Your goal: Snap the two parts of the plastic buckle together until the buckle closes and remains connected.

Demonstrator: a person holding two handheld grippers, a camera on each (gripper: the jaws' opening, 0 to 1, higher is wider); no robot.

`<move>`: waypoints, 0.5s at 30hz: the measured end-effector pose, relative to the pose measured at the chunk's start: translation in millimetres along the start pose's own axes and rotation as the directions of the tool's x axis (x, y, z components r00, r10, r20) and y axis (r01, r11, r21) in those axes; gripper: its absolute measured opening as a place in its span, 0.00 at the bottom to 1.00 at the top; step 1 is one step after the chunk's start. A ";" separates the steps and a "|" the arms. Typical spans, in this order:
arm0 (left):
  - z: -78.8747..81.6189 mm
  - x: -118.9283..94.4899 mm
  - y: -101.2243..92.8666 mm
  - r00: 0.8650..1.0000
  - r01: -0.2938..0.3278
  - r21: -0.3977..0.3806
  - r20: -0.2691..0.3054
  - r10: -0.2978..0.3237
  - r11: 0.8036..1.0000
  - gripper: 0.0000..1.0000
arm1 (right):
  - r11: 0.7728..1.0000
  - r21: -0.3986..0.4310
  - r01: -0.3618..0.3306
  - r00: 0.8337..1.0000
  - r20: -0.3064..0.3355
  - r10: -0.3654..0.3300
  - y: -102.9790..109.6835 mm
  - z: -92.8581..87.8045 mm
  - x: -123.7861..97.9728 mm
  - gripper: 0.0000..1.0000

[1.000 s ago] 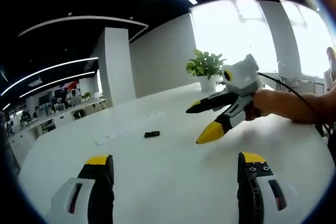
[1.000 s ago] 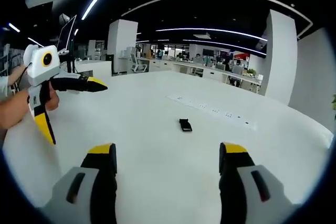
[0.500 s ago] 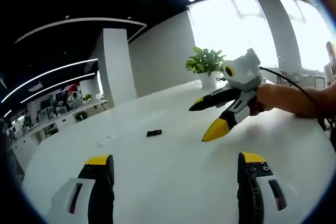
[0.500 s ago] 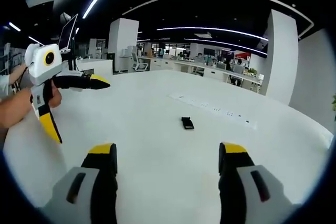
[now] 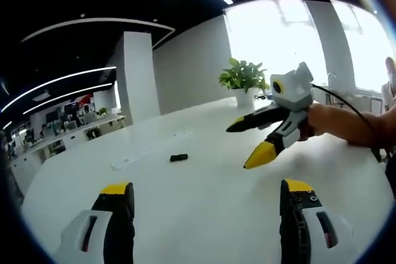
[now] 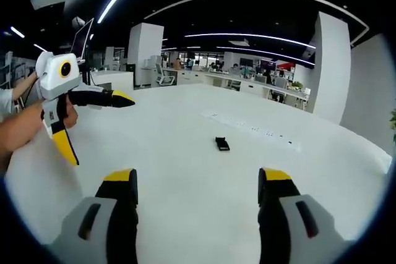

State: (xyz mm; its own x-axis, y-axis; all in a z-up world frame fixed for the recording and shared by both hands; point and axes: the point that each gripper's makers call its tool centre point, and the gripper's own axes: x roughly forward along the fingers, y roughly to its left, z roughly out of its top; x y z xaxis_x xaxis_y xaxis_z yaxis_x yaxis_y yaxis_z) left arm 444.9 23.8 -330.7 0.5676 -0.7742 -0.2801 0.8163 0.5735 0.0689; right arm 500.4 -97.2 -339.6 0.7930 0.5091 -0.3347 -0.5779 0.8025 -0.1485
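Across the left gripper view, the left gripper rises from the bottom edge with its 2 yellow-tipped jaws spread wide and nothing between them. The buckle lies ahead of it on the white table, a small dark piece set a little left of the midline between the jaws and well apart from them — its long axis runs roughly crosswise to this gripper's line of sight. Whether it is 1 joined piece or 2 separate parts is too small to tell. Further right, the right gripper hangs above the table in a person's hand, jaws splayed open and empty, pointing toward the buckle's side of the table.

In the right gripper view, the left gripper comes in at the far left, held in a hand, its jaws parted wide. The buckle sits near the centre, almost straight ahead between the right gripper's own spread jaws, here lying nearly lengthwise along the view.

My judgement: neither gripper is close, and both must travel forward and down. The right one has the straighter line — the buckle lies nearly on its axis — while the left would need to swing slightly leftward.
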 end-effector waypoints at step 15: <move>-2.4 5.1 19.4 0.999 -0.032 -0.034 -0.010 0.031 0.999 1.00 | 1.000 0.004 -0.012 1.000 0.003 0.012 11.5 0.0 -17.4 0.81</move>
State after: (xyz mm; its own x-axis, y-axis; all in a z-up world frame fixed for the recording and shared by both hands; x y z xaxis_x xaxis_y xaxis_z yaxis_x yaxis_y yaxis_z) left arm 463.3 31.6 -333.1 0.5920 -0.7531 -0.2871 0.7937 0.6066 0.0453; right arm 480.0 -96.8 -335.5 0.7864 0.5200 -0.3333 -0.5869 0.7973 -0.1408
